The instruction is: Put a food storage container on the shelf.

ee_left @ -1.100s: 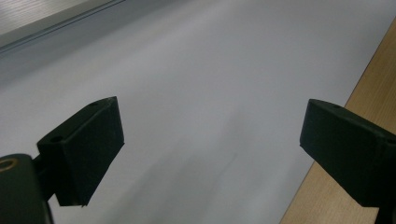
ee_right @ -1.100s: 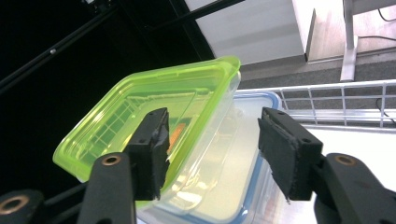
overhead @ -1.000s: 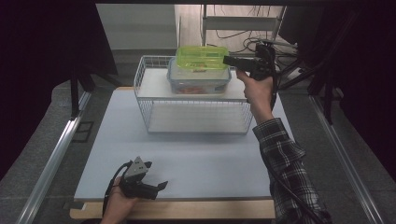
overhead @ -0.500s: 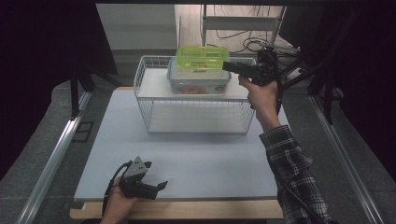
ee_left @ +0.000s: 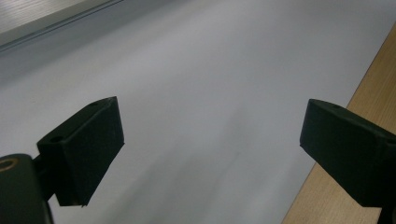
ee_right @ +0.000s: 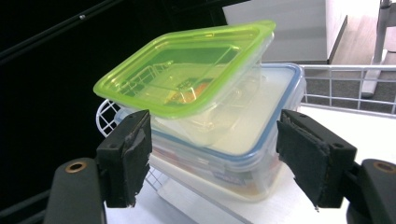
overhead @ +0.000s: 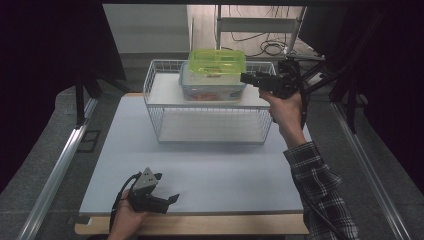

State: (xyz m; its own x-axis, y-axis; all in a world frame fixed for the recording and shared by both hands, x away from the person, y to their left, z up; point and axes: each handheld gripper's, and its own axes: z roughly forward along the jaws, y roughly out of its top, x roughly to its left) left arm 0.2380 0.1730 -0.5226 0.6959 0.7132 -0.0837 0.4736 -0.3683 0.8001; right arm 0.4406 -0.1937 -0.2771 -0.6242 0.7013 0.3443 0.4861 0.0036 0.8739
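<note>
A clear box with a green lid point(overhead: 217, 61) point(ee_right: 187, 70) lies tilted on top of a larger clear box with a blue-rimmed lid point(overhead: 212, 91) point(ee_right: 247, 140). Both stand on the white top shelf of a wire rack point(overhead: 210, 125) at the back of the table. My right gripper point(overhead: 245, 78) point(ee_right: 212, 158) is level at the boxes' right side, pointing at them. Its jaws have just been opening; the pads point(ee_right: 137, 156) stand apart from the boxes and press on nothing. My left gripper point(overhead: 168, 188) point(ee_left: 210, 154) rests open near the front edge, with only the mat between its fingers.
A grey mat point(overhead: 215, 170) point(ee_left: 196, 70) covers the table, with a wooden edge point(overhead: 200, 225) point(ee_left: 373, 70) along the front. A metal rail point(overhead: 55, 170) runs down the left side. Cables point(overhead: 270, 47) and dark frame parts stand behind and to the right of the rack.
My right hand has drawn slightly back to the right from the stacked boxes. The boxes and the left gripper stay where they were.
</note>
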